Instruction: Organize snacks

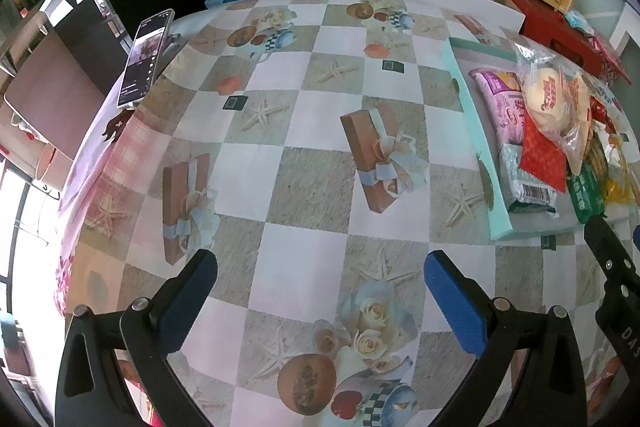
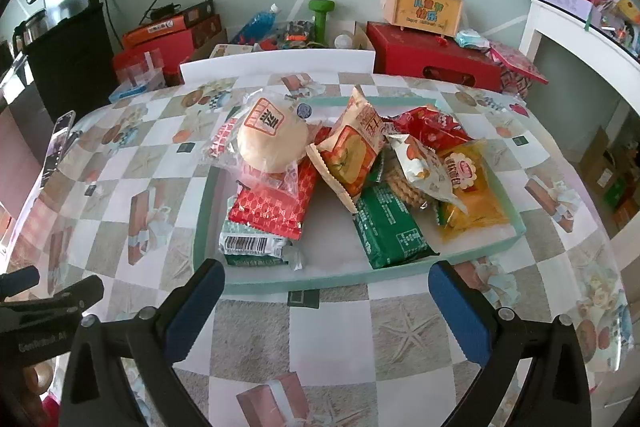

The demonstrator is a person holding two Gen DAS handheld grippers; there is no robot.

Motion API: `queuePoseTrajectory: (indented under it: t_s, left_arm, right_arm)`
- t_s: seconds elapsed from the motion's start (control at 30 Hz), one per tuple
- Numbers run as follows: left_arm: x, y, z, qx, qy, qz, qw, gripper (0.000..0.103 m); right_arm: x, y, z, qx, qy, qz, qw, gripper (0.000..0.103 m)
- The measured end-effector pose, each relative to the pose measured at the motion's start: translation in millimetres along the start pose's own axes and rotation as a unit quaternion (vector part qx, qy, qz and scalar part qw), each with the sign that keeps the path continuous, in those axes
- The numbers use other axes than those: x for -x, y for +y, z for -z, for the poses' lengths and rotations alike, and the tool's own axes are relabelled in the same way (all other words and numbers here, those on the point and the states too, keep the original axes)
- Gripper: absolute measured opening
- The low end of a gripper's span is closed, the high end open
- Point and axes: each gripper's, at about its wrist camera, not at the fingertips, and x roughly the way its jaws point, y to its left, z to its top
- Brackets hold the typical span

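A shallow mint-green tray holds a pile of several snack packets: a bagged round bun, a red patterned packet, a green packet, an orange cracker packet and a yellow packet. My right gripper is open and empty, just in front of the tray's near edge. My left gripper is open and empty over the bare tablecloth, left of the tray; the bun tops the pile there.
A phone leans at the table's left edge. Red boxes, a green dumbbell and a small orange case stand behind the table by the wall. A white shelf stands at the right.
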Motion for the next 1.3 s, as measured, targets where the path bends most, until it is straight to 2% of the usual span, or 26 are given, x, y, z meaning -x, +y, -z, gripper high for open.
queuePoseTrajectory:
  t_s: [1.3]
  left_arm:
    - [-0.8,-6.6,-1.3,-0.019,-0.001,0.002,0.9998,0.103]
  right_arm:
    - [-8.1,-8.5,2.1,-0.013,0.013,-0.005,1.0,0.103]
